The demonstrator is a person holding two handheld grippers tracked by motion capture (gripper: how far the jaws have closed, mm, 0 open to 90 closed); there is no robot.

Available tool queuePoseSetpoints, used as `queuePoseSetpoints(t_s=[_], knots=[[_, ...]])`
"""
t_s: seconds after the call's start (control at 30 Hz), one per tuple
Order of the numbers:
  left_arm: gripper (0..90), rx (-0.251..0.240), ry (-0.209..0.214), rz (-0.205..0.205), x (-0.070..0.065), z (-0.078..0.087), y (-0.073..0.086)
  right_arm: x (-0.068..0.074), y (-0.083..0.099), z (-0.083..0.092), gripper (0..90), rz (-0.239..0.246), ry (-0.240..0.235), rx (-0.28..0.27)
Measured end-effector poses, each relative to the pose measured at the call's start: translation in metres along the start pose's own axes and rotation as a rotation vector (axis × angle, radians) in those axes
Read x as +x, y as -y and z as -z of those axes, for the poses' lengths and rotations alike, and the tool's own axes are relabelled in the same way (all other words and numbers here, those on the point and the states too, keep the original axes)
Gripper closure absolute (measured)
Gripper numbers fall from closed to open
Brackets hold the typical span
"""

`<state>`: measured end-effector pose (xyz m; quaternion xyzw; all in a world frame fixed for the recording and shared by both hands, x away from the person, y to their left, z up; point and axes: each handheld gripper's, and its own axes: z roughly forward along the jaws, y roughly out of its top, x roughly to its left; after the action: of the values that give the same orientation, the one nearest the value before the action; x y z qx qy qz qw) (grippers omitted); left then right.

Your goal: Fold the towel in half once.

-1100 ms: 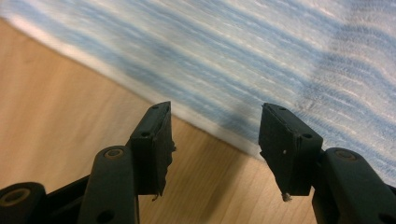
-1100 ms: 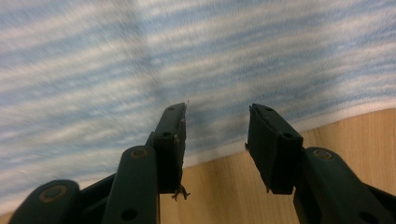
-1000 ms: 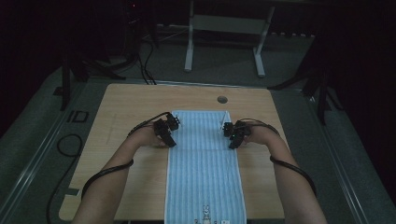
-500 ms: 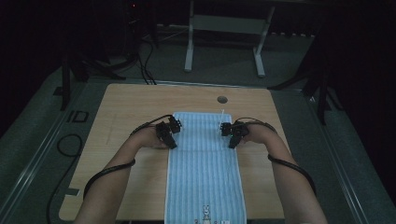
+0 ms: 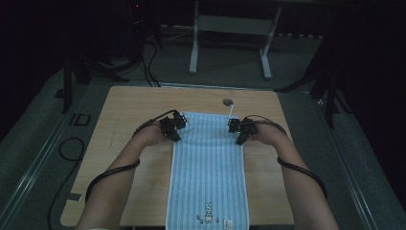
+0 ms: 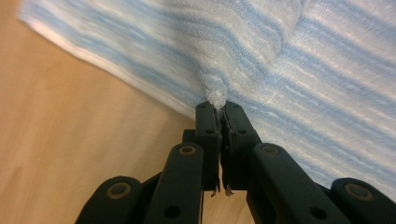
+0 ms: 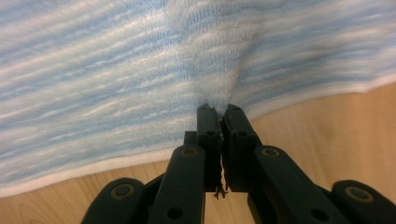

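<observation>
With both tongs, left (image 5: 173, 128) & right (image 5: 238, 130), just closed, clamped on far side edges of striped towel (image 5: 208, 172) flat on table (image 5: 129, 103): grasp step done; next prob. lift evenly, fold toward near end.

a wooden table (image 5: 124, 110) — a blue striped towel (image 5: 208, 177) lies flat on it.

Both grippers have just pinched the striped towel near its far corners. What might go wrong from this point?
The left gripper and right gripper, whose jaws have just been closing, each hold a small pucker of the towel, so the cloth may slip out when lifted. The towel's near end hangs over the table edge; its weight could drag it out of the jaws. Uneven lifting may skew the fold.
</observation>
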<state>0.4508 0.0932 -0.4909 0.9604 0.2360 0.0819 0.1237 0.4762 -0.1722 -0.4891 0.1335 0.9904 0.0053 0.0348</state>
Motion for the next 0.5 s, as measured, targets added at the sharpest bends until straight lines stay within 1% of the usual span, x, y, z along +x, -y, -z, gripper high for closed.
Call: queuePoseSetpoints(t_s=[0.03, 0.07, 0.1, 0.13, 0.17, 0.2, 0.23, 0.27, 0.3, 0.33, 0.37, 0.4, 0.43, 0.47, 0.5], knots=[[86.5, -0.006, -0.014, -0.011, 0.000, 0.004, 0.000, 0.000, 0.001, 0.004, 86.7, -0.003, -0.001, -0.010], [86.5, -0.006, -0.014, -0.011, 0.000, 0.004, 0.000, 0.000, 0.001, 0.004, 86.7, -0.003, -0.001, -0.010], [86.5, -0.033, 0.003, -0.013, 0.000, 0.012, 0.003, 0.000, 0.004, 0.010, 86.7, 0.001, -0.003, -0.027], [86.4, -0.033, 0.003, -0.013, 0.000, 0.012, 0.003, 0.001, 0.006, 0.014, 86.6, 0.004, -0.006, -0.035], [86.4, -0.063, 0.010, -0.010, -0.002, 0.022, 0.006, 0.002, 0.009, 0.018, 86.6, 0.005, -0.002, -0.047], [86.4, -0.063, 0.010, -0.010, -0.002, 0.022, 0.006, 0.005, 0.011, 0.023, 86.6, 0.008, 0.001, -0.058], [86.4, -0.091, -0.004, -0.024, -0.005, 0.035, 0.009, 0.007, 0.014, 0.027, 86.5, 0.011, -0.001, -0.073], [86.4, -0.103, 0.004, -0.032, -0.007, 0.042, 0.010, 0.011, 0.017, 0.033, 86.5, 0.016, 0.004, -0.086], [86.4, -0.106, -0.001, -0.041, -0.010, 0.048, 0.012, 0.015, 0.019, 0.038, 86.5, 0.025, 0.010, -0.096], [86.3, -0.111, -0.017, -0.047, -0.012, 0.054, 0.013, 0.020, 0.021, 0.044, 86.5, 0.035, 0.007, -0.107], [86.3, -0.119, -0.014, -0.049, -0.017, 0.060, 0.014, 0.025, 0.024, 0.049, 86.5, 0.046, 0.018, -0.121], [86.2, -0.109, -0.015, -0.065, -0.022, 0.063, 0.015, 0.032, 0.026, 0.054, 86.5, 0.060, 0.031, -0.132], [86.2, -0.108, -0.025, -0.082, -0.029, 0.066, 0.018, 0.039, 0.028, 0.058, 86.4, 0.078, 0.037, -0.134], [86.2, -0.108, -0.025, -0.082, -0.029, 0.066, 0.018, 0.039, 0.028, 0.058, 86.4, 0.078, 0.037, -0.134], [86.1, -0.094, 0.002, -0.094, -0.044, 0.066, 0.024, 0.056, 0.033, 0.061, 86.3, 0.114, 0.056, -0.143]])
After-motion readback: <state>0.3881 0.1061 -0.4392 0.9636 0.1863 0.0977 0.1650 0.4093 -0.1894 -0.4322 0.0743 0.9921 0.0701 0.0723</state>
